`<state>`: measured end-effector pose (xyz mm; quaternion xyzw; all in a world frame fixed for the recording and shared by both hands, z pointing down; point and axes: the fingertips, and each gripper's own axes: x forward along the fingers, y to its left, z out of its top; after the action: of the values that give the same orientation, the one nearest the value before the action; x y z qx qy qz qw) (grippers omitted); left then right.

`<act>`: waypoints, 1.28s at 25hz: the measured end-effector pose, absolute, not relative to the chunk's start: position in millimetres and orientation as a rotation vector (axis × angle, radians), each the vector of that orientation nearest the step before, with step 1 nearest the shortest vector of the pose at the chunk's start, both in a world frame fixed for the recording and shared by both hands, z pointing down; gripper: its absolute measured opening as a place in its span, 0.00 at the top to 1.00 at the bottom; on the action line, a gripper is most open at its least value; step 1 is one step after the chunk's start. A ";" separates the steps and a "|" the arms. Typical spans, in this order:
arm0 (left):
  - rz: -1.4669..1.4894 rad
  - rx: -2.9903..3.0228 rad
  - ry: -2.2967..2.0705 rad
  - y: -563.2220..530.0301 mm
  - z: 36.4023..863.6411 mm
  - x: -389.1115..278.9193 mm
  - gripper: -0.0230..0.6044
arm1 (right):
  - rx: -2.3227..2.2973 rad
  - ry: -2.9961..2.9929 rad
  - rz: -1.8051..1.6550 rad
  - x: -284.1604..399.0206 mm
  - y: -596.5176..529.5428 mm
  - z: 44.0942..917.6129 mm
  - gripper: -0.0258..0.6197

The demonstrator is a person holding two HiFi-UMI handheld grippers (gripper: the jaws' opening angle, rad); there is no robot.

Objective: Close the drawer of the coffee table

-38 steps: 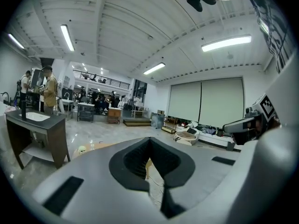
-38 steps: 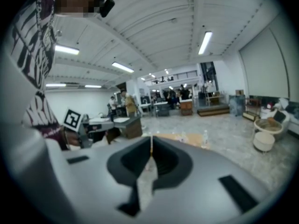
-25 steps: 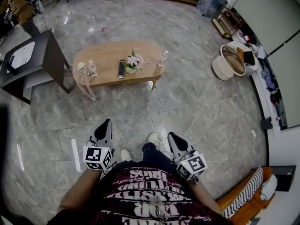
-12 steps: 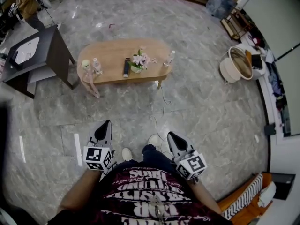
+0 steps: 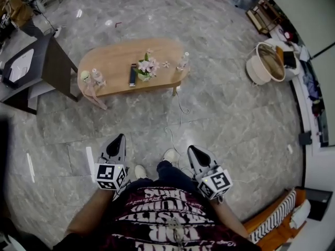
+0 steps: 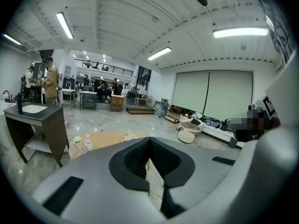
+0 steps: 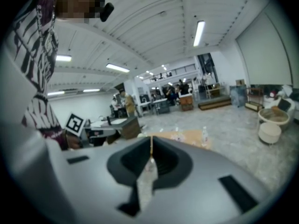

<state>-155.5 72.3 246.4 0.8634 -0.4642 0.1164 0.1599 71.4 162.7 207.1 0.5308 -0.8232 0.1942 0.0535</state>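
The oval wooden coffee table (image 5: 118,60) stands on the marble floor well ahead of me, and I cannot make out its drawer from here. It carries a vase of pink flowers (image 5: 146,67), a dark remote (image 5: 132,75) and two clear bottles (image 5: 182,60). My left gripper (image 5: 119,139) and right gripper (image 5: 191,150) are held low by my waist, far short of the table, both shut and empty. In the left gripper view the shut left gripper (image 6: 149,141) points at the table (image 6: 105,139). The right gripper (image 7: 151,144) does the same in its view, table (image 7: 189,136) beyond.
A dark side table (image 5: 49,61) stands left of the coffee table. A round basket (image 5: 266,63) sits at the right by the wall. A white cable (image 5: 175,127) trails over the floor from the table toward my feet. An orange seat (image 5: 280,218) is at lower right. A person (image 5: 18,12) stands far left.
The whole view has swayed right and then back, and the room's far edge has dropped out of frame. Both grippers sit slightly lower in the picture, still shut.
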 end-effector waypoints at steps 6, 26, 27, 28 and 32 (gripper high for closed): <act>0.360 2.477 -1.361 37.5 239.4 -109.1 0.93 | 1.606 -2.532 0.614 123.2 124.6 210.1 0.91; 0.397 2.338 -1.648 11.5 222.4 -83.9 0.93 | 1.435 -2.660 0.732 185.2 50.7 231.5 0.91; 0.409 2.329 -1.649 11.7 224.6 -86.0 0.93 | 1.423 -2.655 0.737 183.3 49.8 235.0 0.91; 0.419 2.319 -1.652 10.5 226.9 -88.8 0.93 | 1.413 -2.649 0.741 181.4 48.3 238.4 0.91; 0.432 2.308 -1.647 -4.7 233.9 -93.1 0.93 | 1.415 -2.664 0.770 174.8 33.6 241.7 0.91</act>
<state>-93.1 -4.7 233.9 0.7973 -0.5687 0.1494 0.1362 174.8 33.6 241.7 0.4546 -0.8555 0.2475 0.0143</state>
